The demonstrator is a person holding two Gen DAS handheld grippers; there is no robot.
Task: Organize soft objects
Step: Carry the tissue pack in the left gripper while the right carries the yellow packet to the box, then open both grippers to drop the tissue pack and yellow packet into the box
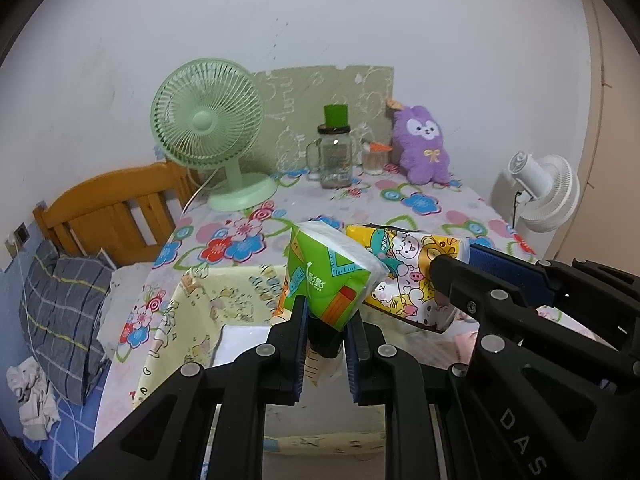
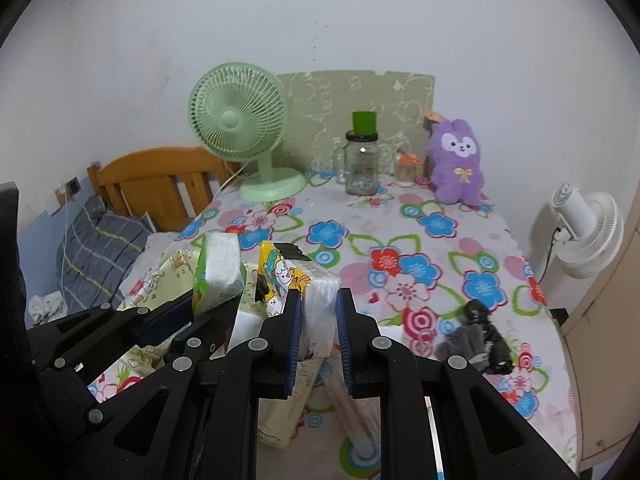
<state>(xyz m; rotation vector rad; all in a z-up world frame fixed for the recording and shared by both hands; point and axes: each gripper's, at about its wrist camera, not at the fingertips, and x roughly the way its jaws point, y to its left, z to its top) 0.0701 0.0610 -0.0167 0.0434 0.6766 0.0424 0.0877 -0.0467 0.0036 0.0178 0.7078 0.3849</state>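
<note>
Gripping light, squashy tissue packs above the flowered tablecloth [image 2: 440,248]: left gripper [image 1: 327,320] clamped on green plastic-wrapped pack [image 1: 332,276], right gripper [image 2: 318,312] on yellow cartoon-printed pack [image 2: 308,292]; best pinched mid-body.

A: Mint-green fan [image 1: 206,128], purple plush rabbit [image 1: 424,140] with a white face and yellow bow.

B: Tablecloth [image 2: 420,268] is white with blue, red and pink flowers. One tissue pack [image 1: 332,276] is green, the other tissue pack [image 1: 408,272] yellow with cartoon animals.

A: Pillow [image 1: 68,312] is grey plaid.
</note>
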